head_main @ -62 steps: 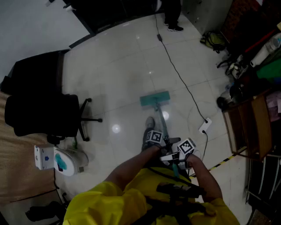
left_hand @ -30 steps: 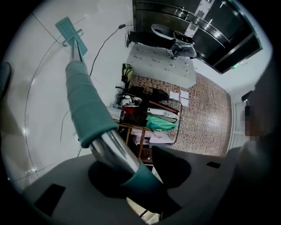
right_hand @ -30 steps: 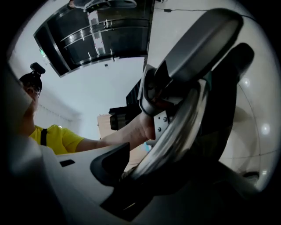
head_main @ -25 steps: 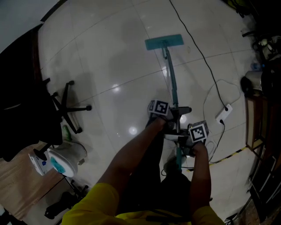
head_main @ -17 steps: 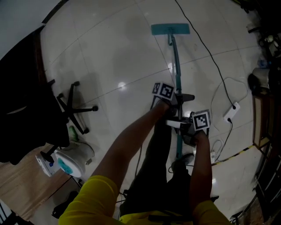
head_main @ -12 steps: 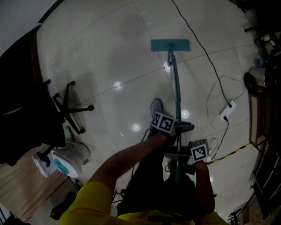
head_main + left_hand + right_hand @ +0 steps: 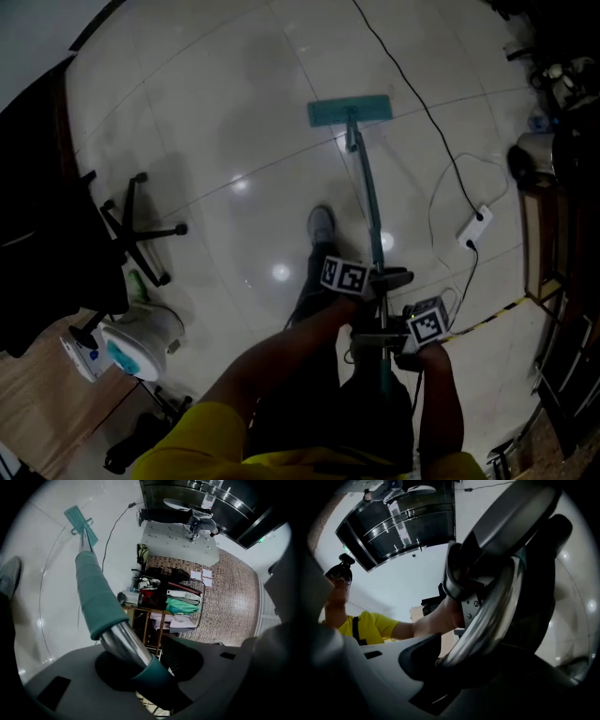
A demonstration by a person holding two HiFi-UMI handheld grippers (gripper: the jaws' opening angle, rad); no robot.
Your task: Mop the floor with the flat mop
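Gripping mop pole (image 7: 366, 192) | L tool (image 7: 382, 279), R tool (image 7: 375, 337) clamped | pad (image 7: 350, 112) on tiles (image 7: 234, 112)

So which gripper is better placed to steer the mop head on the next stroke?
Left, most likely. The left gripper is shut on the mop pole further down, nearer the mop head, so it can guide it; the right gripper holds the pole's upper end.

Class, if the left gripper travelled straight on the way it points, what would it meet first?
The left gripper is clamped on the mop handle, so that comes first. Past it, the way looks free up to the cluttered wooden shelf, though depth is unclear.
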